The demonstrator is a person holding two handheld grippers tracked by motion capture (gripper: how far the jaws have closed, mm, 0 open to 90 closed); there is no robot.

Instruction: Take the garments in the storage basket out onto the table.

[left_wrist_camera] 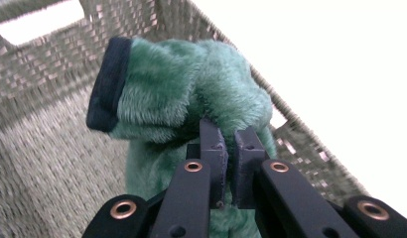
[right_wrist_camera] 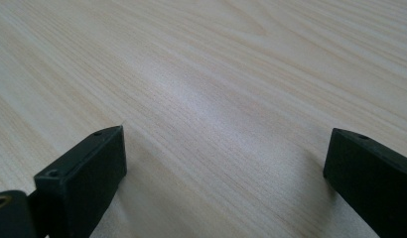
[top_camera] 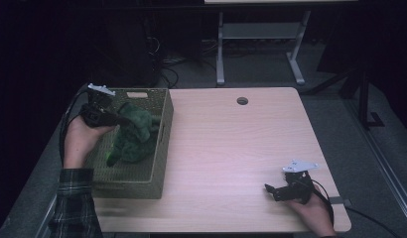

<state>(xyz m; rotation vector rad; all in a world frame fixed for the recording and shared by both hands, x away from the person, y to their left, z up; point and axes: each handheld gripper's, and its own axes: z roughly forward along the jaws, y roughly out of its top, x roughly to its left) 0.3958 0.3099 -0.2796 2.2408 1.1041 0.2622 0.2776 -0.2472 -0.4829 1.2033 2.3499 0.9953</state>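
Fuzzy green plush toy [left_wrist_camera: 191,94] is sitting in the woven olive basket [top_camera: 162,148] at the desk's [top_camera: 231,148] left end, with the left gripper [left_wrist_camera: 226,136] pinched tight on its fur. Right gripper [top_camera: 269,190] is well apart near the front right corner, jaws spread wide over bare wood with nothing between them.

A round cable hole [top_camera: 242,100] is cut into the light wood tabletop [top_camera: 231,148] near its far edge, about midway along. Beyond that edge, a grey metal table frame [top_camera: 261,34] stands on the dark floor [top_camera: 335,114], with loose cables [top_camera: 167,69] lying beside it.
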